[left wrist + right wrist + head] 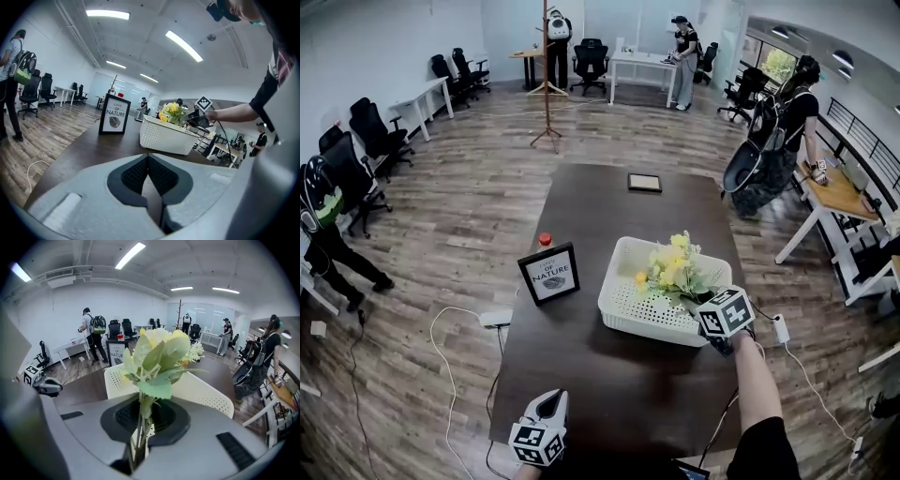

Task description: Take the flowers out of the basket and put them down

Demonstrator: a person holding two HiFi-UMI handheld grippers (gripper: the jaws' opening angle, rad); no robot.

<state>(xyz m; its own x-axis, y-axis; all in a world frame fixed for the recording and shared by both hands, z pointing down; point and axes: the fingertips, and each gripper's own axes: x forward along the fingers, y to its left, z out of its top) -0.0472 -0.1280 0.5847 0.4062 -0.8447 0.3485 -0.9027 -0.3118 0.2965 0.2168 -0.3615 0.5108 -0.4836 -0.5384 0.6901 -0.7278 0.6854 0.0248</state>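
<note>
A bunch of yellow flowers with green leaves stands over the white perforated basket on the dark table. My right gripper is at the basket's right front corner, shut on the flower stems; in the right gripper view the blooms rise straight ahead of the jaws. My left gripper rests near the table's front edge, shut, with nothing between its jaws. In the left gripper view the basket and flowers show across the table.
A black framed sign stands left of the basket, with a red-capped bottle behind it. A small dark tablet lies at the table's far end. Cables and a power strip lie on the floor. People and office chairs stand around the room.
</note>
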